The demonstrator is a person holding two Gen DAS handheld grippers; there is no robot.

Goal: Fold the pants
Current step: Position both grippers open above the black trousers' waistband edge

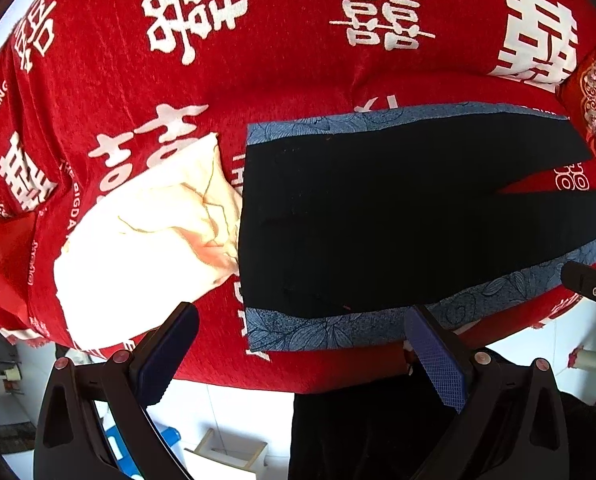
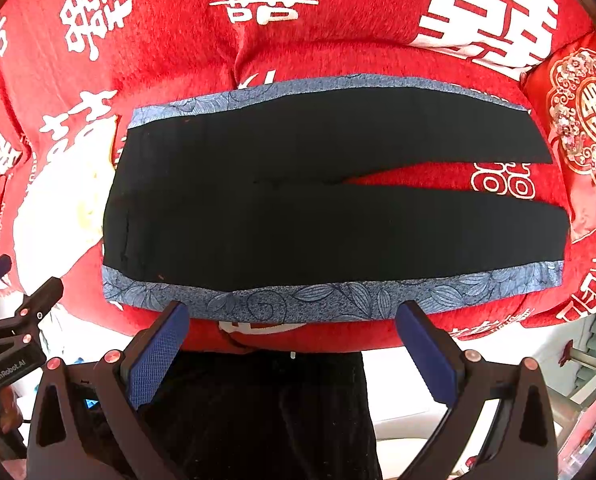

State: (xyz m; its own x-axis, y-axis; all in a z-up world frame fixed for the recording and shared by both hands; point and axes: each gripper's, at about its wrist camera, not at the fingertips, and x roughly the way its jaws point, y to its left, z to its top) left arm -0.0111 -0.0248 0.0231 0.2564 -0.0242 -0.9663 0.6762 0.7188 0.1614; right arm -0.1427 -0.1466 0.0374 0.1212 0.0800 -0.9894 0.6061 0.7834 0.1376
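Note:
Black pants (image 2: 298, 200) with blue leaf-patterned side stripes (image 2: 298, 300) lie flat on a red bed cover, waistband to the left, two legs spread to the right with a red gap between them. They also show in the left wrist view (image 1: 378, 216). My right gripper (image 2: 294, 320) is open and empty, just short of the near blue stripe, over the bed's front edge. My left gripper (image 1: 302, 328) is open and empty, near the pants' near-left waistband corner. The left gripper also appears at the left edge of the right wrist view (image 2: 18, 300).
The red bed cover (image 2: 178, 40) has white characters. A cream cloth (image 1: 146, 240) lies left of the waistband, touching it. A red embroidered cushion (image 2: 578, 128) sits at the right by the leg ends. White floor tiles and small items lie below the bed edge (image 1: 226, 440).

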